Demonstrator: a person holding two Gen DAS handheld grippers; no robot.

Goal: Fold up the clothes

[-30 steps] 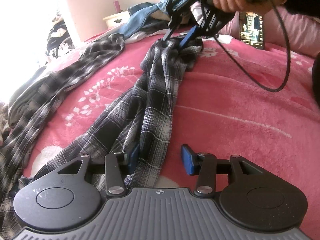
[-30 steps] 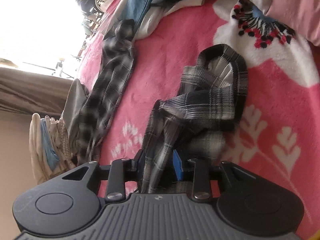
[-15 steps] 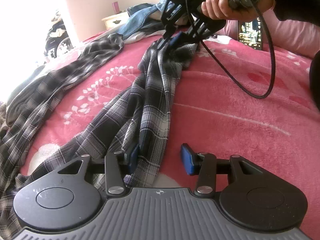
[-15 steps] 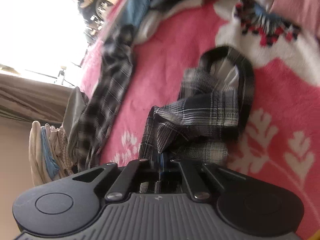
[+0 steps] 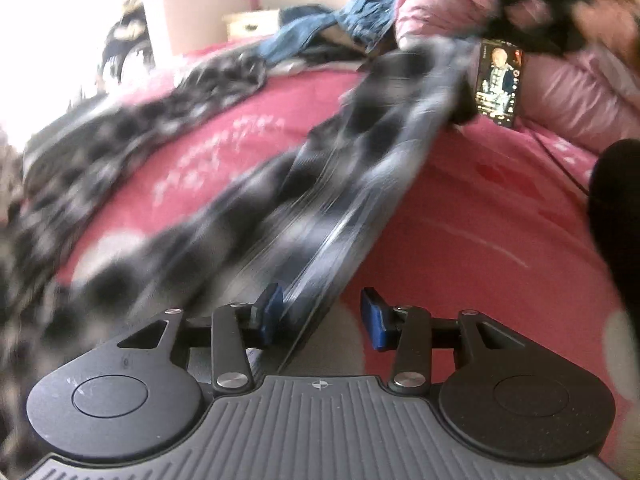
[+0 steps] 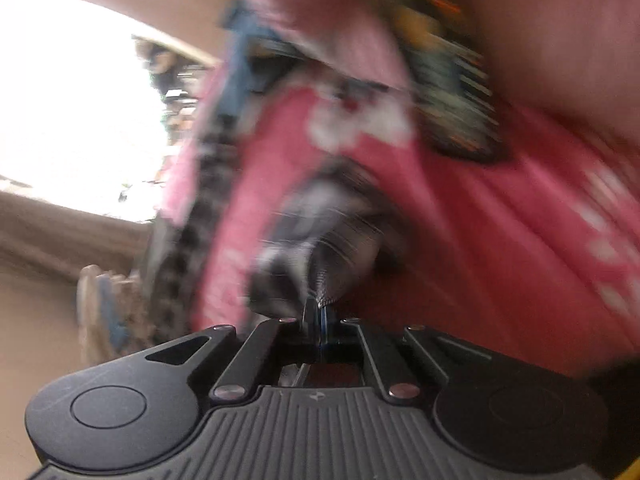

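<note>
A dark plaid shirt [image 5: 352, 176] stretches taut in a blurred band from my left gripper up to the top right. My left gripper [image 5: 320, 316] stands open, its blue pads apart, with the shirt's near end lying between them against the left pad. At the top right of the left wrist view the right gripper [image 5: 536, 8], held by a hand, lifts the shirt's far end. In the right wrist view my right gripper [image 6: 318, 316] is shut on a bunch of the plaid shirt [image 6: 320, 248], which hangs blurred in front of it.
A red floral blanket [image 5: 480, 208] covers the bed. A second plaid garment [image 5: 132, 128] lies along the left. Blue jeans [image 5: 332, 28] and pink pillows [image 5: 560, 88] sit at the back. A lit phone [image 5: 498, 80] leans against the pillow. A pile of clothes [image 6: 108, 312] lies past the bed's edge.
The right gripper shut on the shirt's far end and has swung up and to the right, pulling the shirt taut. My left gripper has stayed open at the near end.
</note>
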